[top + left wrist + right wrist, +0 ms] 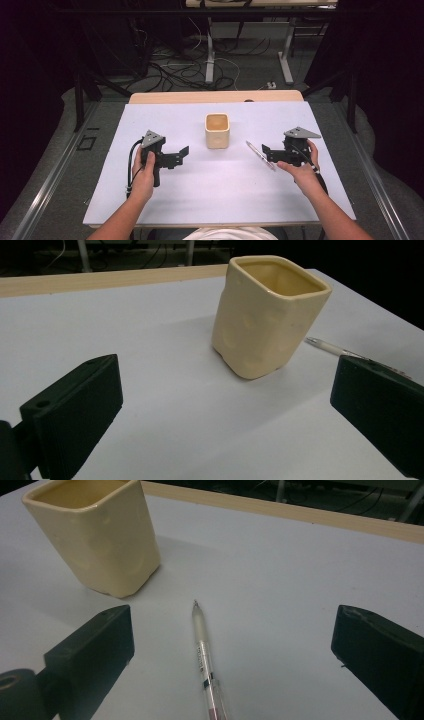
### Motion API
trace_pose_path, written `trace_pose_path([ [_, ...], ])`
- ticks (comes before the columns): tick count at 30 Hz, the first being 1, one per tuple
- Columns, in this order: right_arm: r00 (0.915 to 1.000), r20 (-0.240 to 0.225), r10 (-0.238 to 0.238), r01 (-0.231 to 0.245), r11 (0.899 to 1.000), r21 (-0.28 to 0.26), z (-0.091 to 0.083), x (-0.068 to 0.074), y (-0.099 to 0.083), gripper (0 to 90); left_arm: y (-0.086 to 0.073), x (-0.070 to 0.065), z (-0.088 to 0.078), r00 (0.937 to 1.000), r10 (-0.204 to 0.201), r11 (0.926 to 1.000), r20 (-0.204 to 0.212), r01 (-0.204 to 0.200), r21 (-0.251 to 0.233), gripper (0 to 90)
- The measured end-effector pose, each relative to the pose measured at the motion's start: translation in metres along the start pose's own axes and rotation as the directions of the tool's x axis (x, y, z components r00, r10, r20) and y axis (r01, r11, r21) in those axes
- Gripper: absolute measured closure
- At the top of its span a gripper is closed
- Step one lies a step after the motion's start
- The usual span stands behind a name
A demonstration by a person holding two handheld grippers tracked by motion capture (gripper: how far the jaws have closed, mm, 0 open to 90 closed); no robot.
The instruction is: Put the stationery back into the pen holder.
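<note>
Right claw (230, 655): jaws stand wide apart, nothing gripped; the pen lies on the surface between them, untouched.
Left claw (225, 415): jaws spread wide, nothing between them; it faces the cup from the person's left.
Pen (204, 652): lies flat on the surface, to the right of the cup and apart from it, tip pointing away from the right claw.
Pen look: slim clear barrel, pale grip section near the tip, dark band and a reddish part toward the rear.
Pen handling: judged light, stiff, smooth and round; likely to roll or slip under a skewed pinch.
Pen grip point: across the barrel at mid-length, jaws square to its axis and low to the surface.
Cup (217, 130): stands upright near the middle of the surface, mouth open, inside looks empty.
Cup look: cream, glazed, squarish with rounded corners and shallow dimples in the walls.
Cup handling: judged rigid, fairly heavy, slick, breakable; a likely holder for the pen.
Surface (200, 195): white sheet, pale wood edge at the far side.
</note>
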State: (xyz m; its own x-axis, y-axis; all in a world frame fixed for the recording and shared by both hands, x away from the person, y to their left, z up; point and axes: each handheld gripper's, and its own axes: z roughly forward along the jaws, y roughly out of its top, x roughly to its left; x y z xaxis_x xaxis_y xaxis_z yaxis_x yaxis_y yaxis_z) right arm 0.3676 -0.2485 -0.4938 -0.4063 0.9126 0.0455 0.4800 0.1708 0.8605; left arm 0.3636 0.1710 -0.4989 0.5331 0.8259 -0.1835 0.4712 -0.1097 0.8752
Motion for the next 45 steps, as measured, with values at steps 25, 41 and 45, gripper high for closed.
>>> trace_pose_path([
  [25,0.9961,-0.076,-0.045,0.058,0.982,0.177,0.036,0.011,0.047,16.9,-0.003,0.0,0.001,0.9999,0.013,0.9999,-0.007,-0.013,0.01,0.1],
  [41,0.9944,-0.104,-0.02,0.057,0.93,0.364,0.071,0.019,0.056,23.7,-0.003,0.0,0.002,1.0,0.008,0.9999,-0.004,-0.008,0.01,0.1],
  [45,0.9948,-0.092,-0.044,0.075,0.922,0.381,0.079,0.019,0.053,30.9,-0.003,0.001,0.002,0.9999,0.014,0.9998,-0.006,-0.014,0.012,0.1],
])
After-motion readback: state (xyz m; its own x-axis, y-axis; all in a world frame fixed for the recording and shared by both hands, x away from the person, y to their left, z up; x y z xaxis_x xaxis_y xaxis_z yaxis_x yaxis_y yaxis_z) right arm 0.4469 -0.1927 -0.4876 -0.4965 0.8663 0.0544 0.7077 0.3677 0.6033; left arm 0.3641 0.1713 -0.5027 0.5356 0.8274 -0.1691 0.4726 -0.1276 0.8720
